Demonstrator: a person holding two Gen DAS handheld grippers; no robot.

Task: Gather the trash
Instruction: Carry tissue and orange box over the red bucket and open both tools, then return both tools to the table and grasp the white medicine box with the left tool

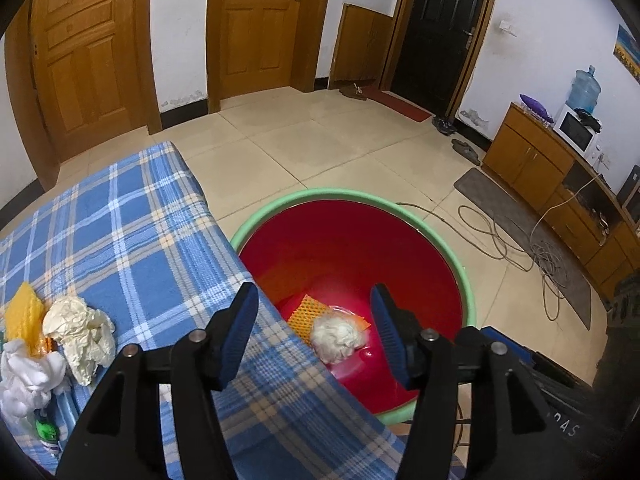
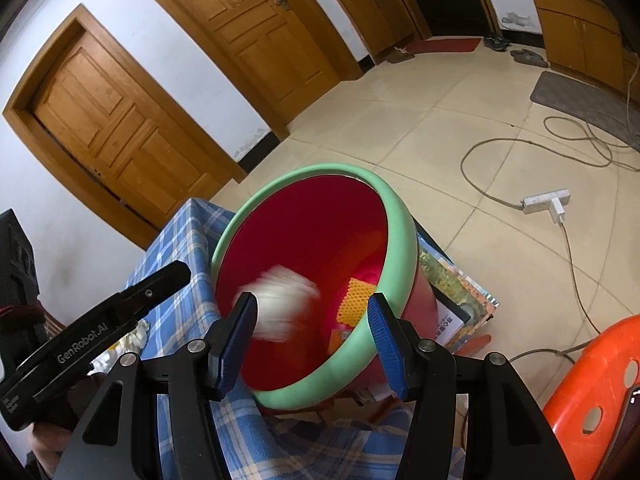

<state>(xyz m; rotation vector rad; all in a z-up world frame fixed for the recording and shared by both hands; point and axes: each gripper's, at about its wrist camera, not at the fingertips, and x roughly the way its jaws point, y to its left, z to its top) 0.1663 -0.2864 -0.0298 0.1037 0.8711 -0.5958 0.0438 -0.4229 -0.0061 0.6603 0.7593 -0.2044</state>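
Now my left gripper [image 1: 314,334] hangs released over the bin [image 1: 466,280], a white wad [image 1: 335,338] lying inside at 6 o'clock, while my right gripper [image 2: 312,338] gapes likewise, nothing between its pads [image 2: 384,332].

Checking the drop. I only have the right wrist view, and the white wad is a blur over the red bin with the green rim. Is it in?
Observer: The left wrist view shows the white crumpled wad sharp, low inside the red plastic bin, against an orange mesh sheet.
Operator: Left gripper empty?
Observer: Yes. The left gripper has its jaws open, with nothing between the pads.
Operator: What's still on the table?
Observer: On the blue plaid cloth are a cream crumpled paper, a yellow foam net and a white tissue clump.
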